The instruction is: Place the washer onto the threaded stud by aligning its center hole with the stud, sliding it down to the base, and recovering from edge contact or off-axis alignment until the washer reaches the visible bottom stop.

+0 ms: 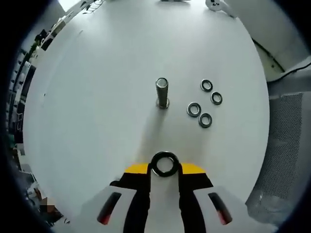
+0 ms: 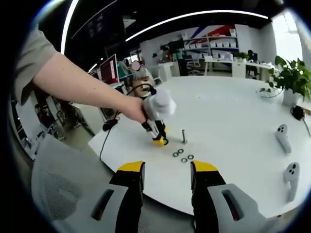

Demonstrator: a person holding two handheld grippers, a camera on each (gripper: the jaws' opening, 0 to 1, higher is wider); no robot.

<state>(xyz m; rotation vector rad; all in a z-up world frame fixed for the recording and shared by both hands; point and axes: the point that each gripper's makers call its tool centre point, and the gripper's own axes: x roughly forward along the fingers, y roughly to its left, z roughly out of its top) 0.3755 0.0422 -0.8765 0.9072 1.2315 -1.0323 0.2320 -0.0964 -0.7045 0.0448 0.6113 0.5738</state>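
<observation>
In the left gripper view my left gripper (image 1: 165, 164) is shut on a dark metal washer (image 1: 165, 164), held flat between its yellow-tipped jaws. The threaded stud (image 1: 162, 92) stands upright on the white table (image 1: 97, 97), ahead of the held washer and apart from it. Several loose washers (image 1: 204, 103) lie to the stud's right. In the right gripper view my right gripper (image 2: 166, 171) stands open, back from the table's near edge, with nothing between its jaws. There the left gripper (image 2: 159, 140) shows in a person's hand beside the small stud (image 2: 184, 136) and loose washers (image 2: 182, 155).
Two white controllers (image 2: 286, 155) lie at the table's right side, near a potted plant (image 2: 291, 77). A grey mesh chair (image 1: 286, 141) stands by the table edge. A cable (image 2: 109, 128) hangs off the table's left corner. Desks and shelves fill the room behind.
</observation>
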